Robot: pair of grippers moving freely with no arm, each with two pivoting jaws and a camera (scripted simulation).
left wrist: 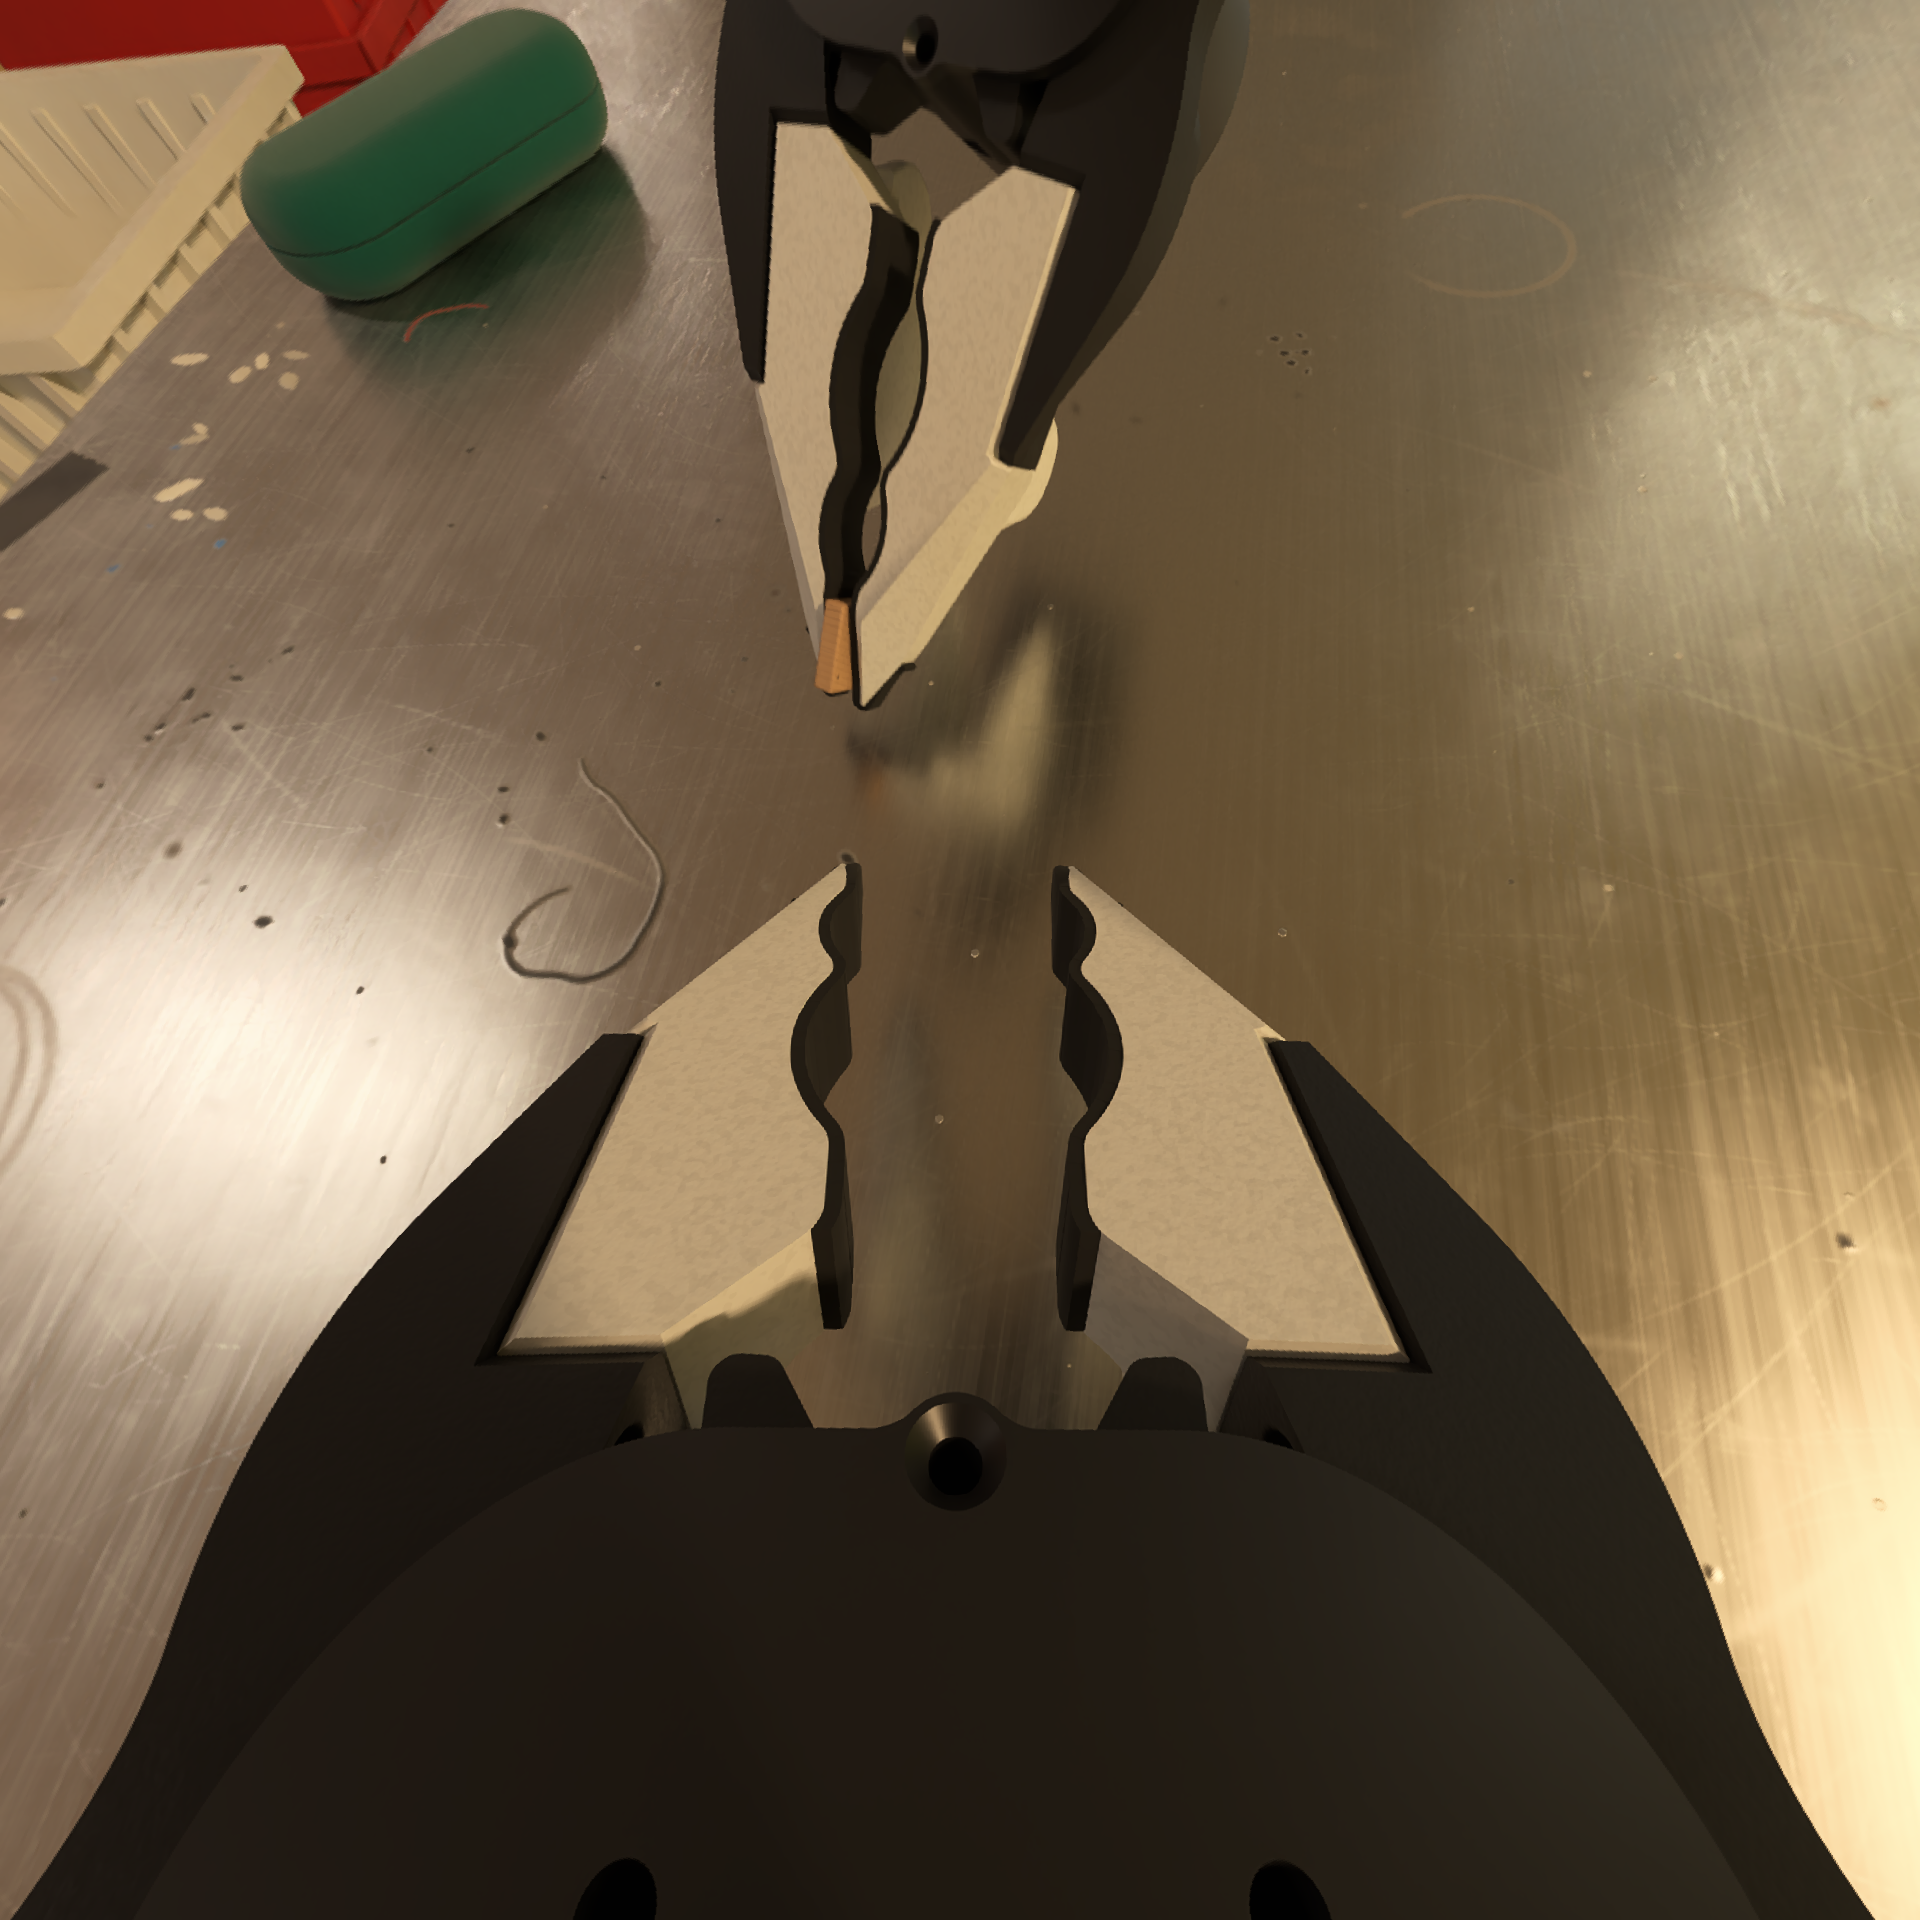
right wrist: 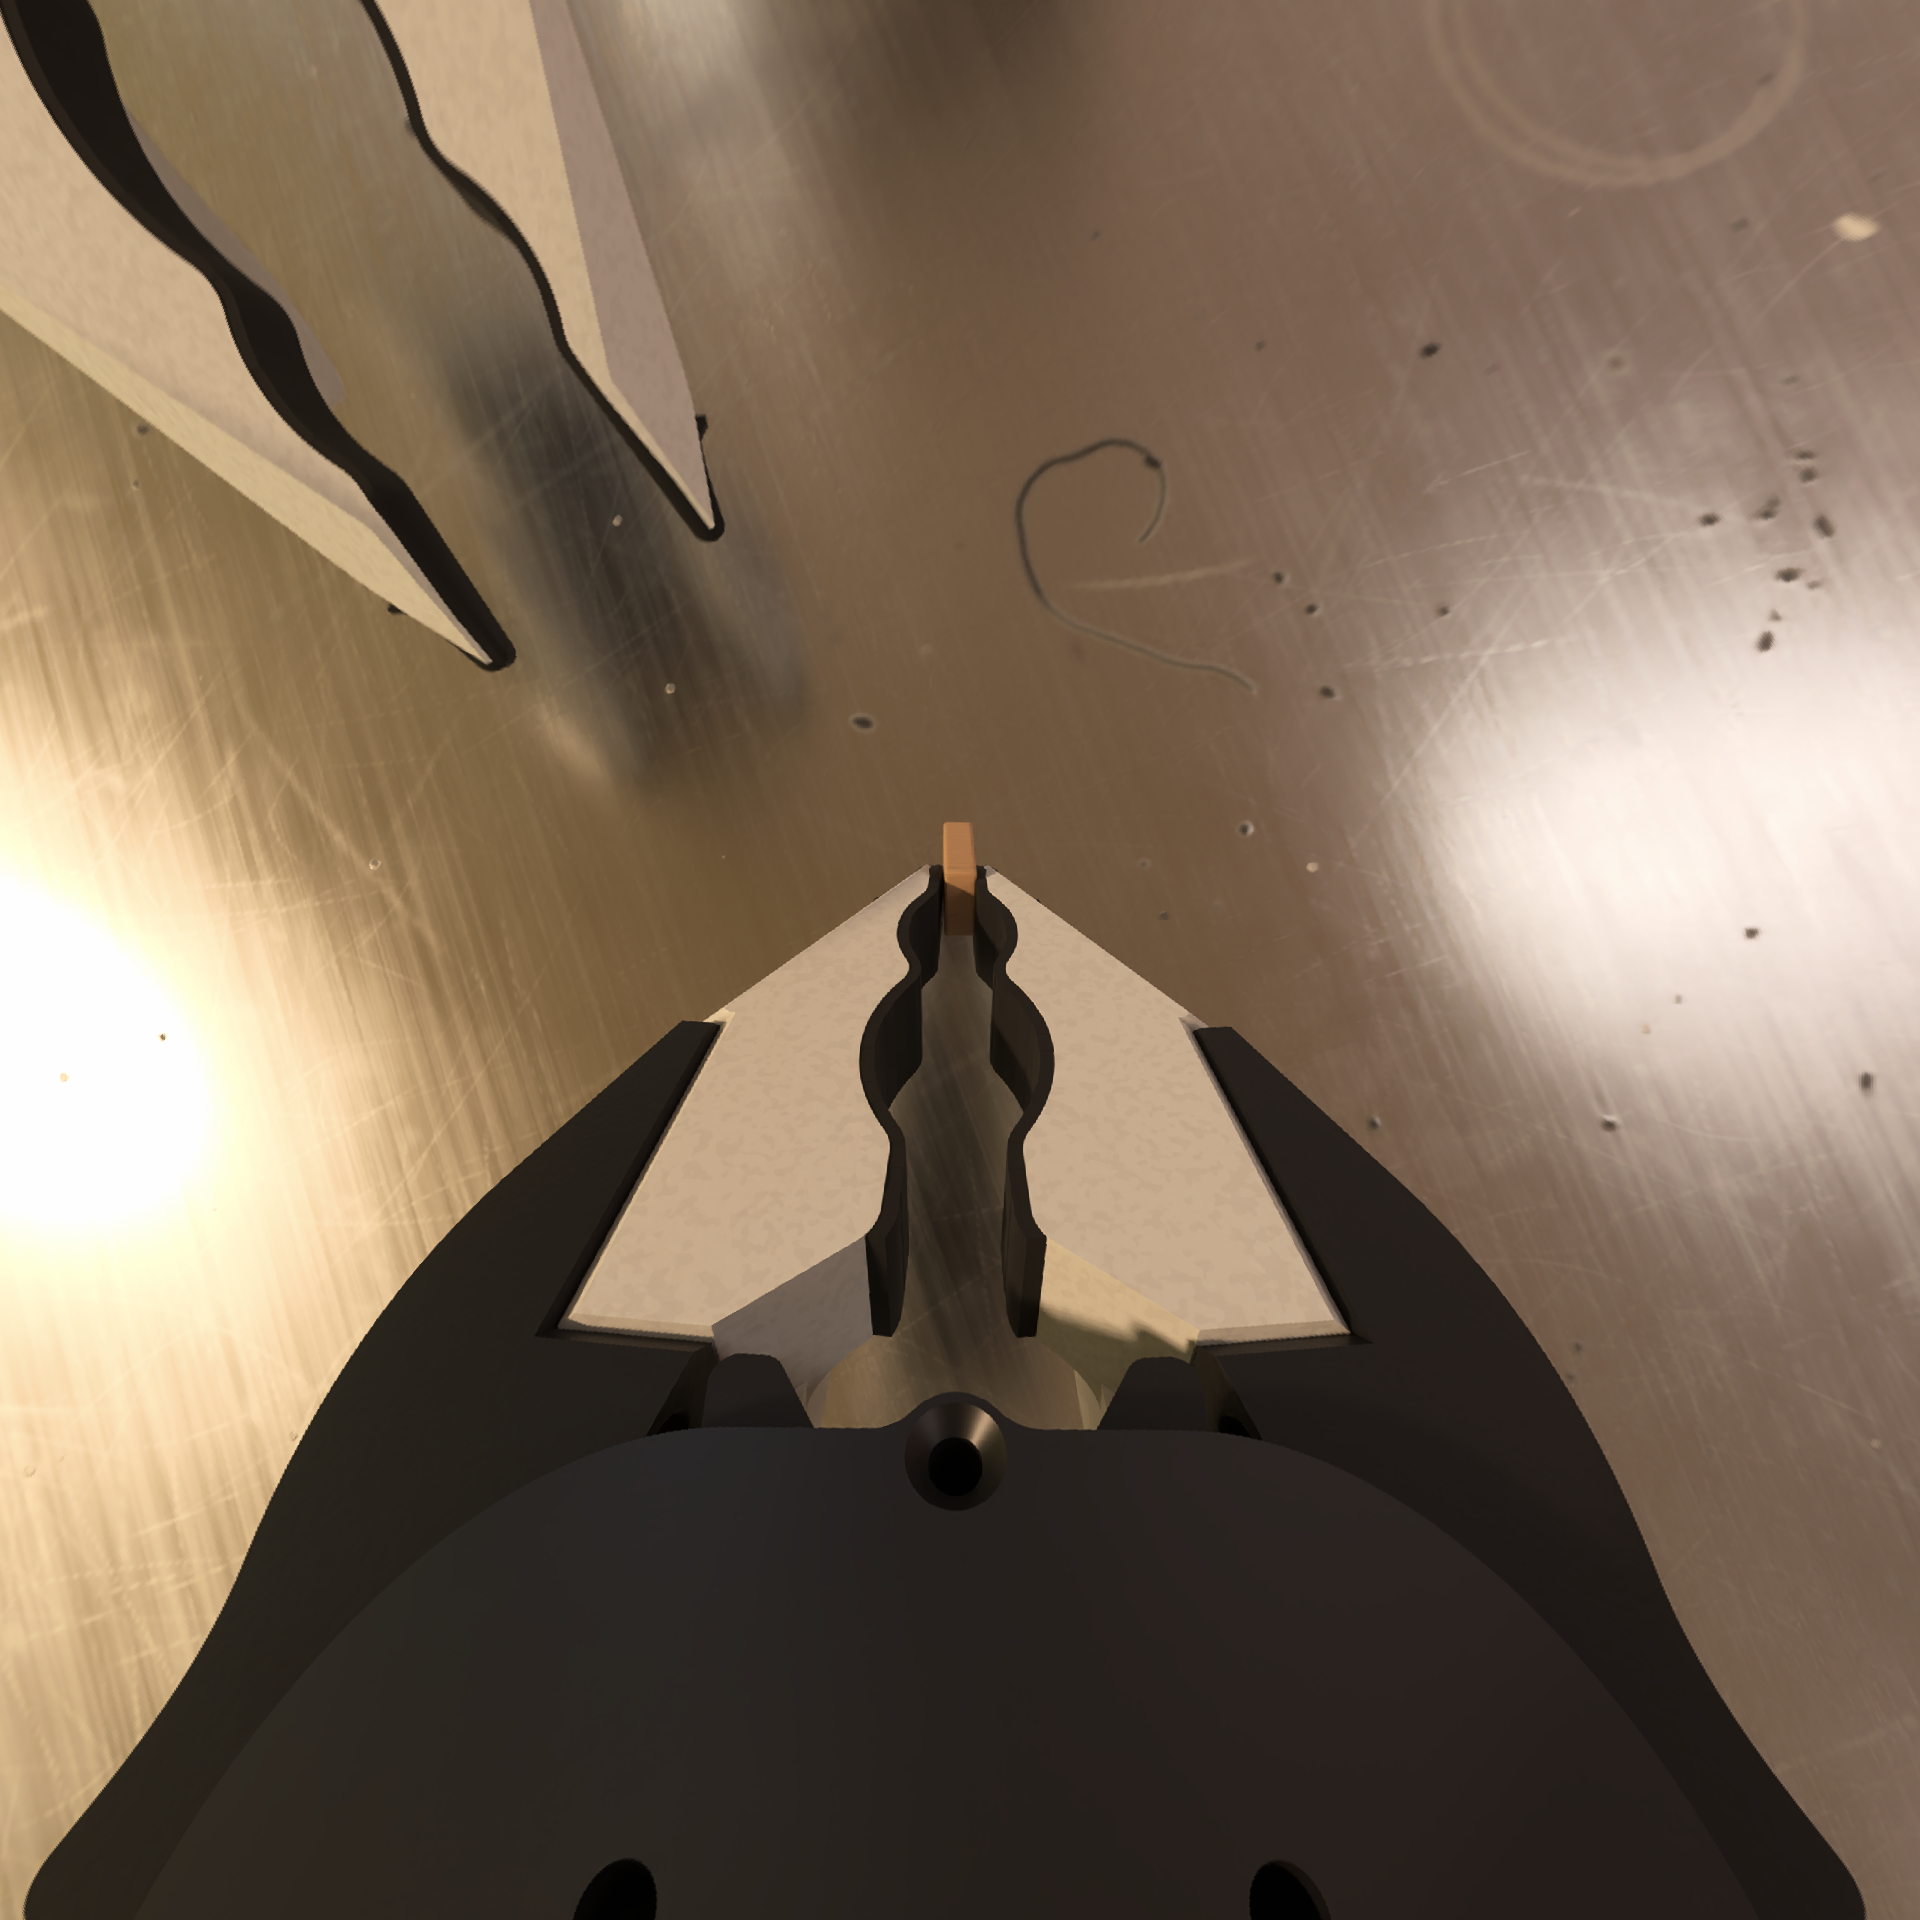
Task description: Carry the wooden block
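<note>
The right gripper pinches the thin block at its very fingertips, the block's long axis running on past them, while the left gripper, jaws apart and empty, faces it tip to tip above the table.

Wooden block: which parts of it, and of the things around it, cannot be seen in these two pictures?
- Wooden block, right wrist view: only a thin end shows; the right gripper covers the rest.
- Left wrist view: the same block, small and far; full shape unclear.
- Cream crate and red thing, left wrist view: cut by the edge.
- Left gripper, right wrist view: body cut off.
</note>
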